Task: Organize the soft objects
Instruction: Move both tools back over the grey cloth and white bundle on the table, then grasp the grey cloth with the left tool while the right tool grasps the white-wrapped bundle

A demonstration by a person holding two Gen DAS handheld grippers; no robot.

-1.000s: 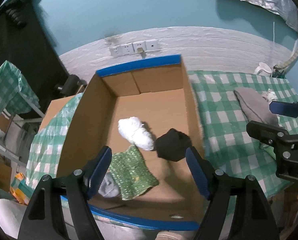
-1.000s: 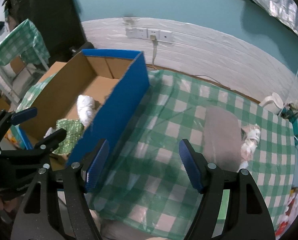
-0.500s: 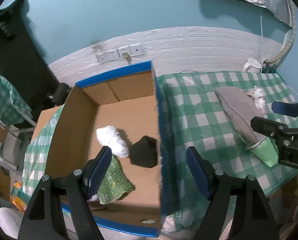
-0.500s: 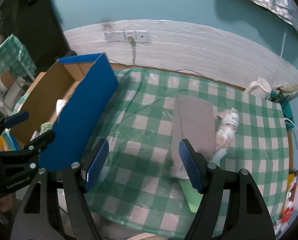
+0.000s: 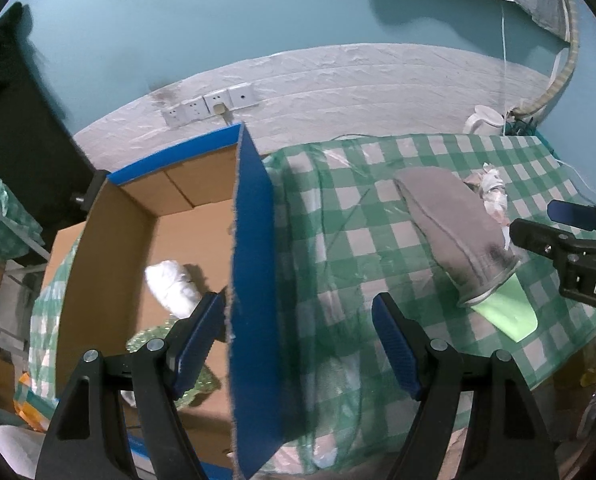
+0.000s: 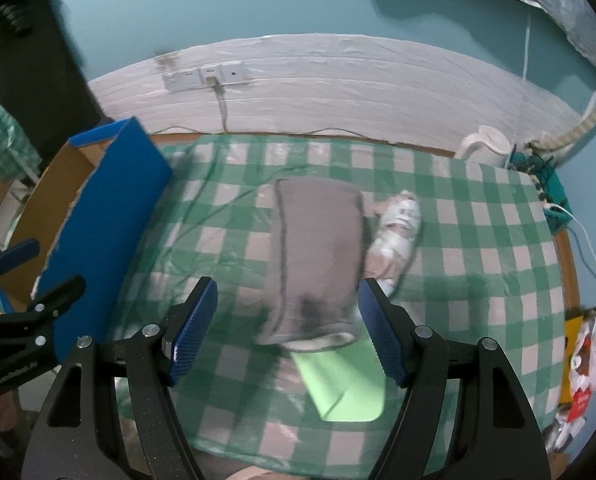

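So I've swung both tools off the cardboard box and over the checkered table, meaning next pickup I guess, with my right gripper wide apart over the flat gray cloth lying mid-table and my left gripper also open, holding nothing.

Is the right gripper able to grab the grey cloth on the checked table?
Probably yes. The right gripper is open, its fingers either side of the grey cloth, and nothing lies between them.
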